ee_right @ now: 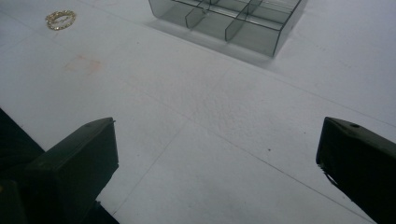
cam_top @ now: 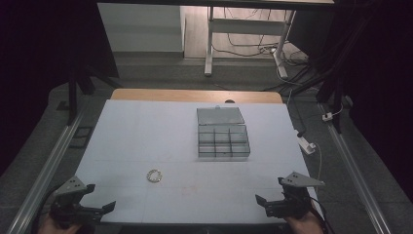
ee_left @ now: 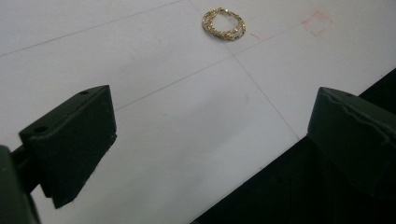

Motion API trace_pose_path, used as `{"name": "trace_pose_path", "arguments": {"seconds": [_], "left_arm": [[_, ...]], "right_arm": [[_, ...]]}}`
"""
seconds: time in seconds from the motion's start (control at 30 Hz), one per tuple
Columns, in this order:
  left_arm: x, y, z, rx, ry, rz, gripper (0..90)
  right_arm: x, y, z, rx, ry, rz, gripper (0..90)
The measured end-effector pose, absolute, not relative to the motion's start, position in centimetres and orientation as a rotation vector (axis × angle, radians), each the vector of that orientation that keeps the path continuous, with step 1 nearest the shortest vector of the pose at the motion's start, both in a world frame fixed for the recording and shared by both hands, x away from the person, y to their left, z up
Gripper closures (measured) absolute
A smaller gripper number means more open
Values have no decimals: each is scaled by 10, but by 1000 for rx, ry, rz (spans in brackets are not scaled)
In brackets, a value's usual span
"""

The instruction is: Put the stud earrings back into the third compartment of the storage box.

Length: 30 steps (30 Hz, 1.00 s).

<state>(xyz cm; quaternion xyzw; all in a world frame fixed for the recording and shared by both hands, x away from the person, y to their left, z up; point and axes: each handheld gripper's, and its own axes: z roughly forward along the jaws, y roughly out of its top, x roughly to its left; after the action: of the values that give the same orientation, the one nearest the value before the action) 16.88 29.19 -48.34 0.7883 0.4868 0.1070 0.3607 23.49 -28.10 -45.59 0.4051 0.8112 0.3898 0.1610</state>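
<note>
A gold chain bracelet (cam_top: 154, 175) lies coiled in a ring on the white table (cam_top: 146, 131), left of centre near the front. The same bracelet (ee_left: 224, 23) (ee_right: 60, 19) appears at the top of both gripper views. A clear plastic compartment box (cam_top: 223, 140) with its lid folded back sits in the middle of the table, and the box (ee_right: 229, 18) is far ahead in the right gripper view. My left gripper (cam_top: 100, 197) rests open at the front left corner, empty. At the front right corner my right gripper (cam_top: 271, 191) stands open, nothing between its jaws.
The table's front edge runs just under both grippers. Metal rails (cam_top: 46, 165) flank the table on both sides. A white power strip (cam_top: 307, 144) with a cable lies off the right edge. A desk frame (cam_top: 243, 34) and cables stand beyond the far end.
</note>
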Motion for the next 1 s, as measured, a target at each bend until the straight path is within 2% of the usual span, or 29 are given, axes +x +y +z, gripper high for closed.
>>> {"name": "trace_pose_path", "arguments": {"seconds": [1.0], "left_arm": [[171, 287, -485, 2074, 1269, 287, 0]], "right_arm": [[237, -273, -455, 1089, 2415, 1130, 0]]}}
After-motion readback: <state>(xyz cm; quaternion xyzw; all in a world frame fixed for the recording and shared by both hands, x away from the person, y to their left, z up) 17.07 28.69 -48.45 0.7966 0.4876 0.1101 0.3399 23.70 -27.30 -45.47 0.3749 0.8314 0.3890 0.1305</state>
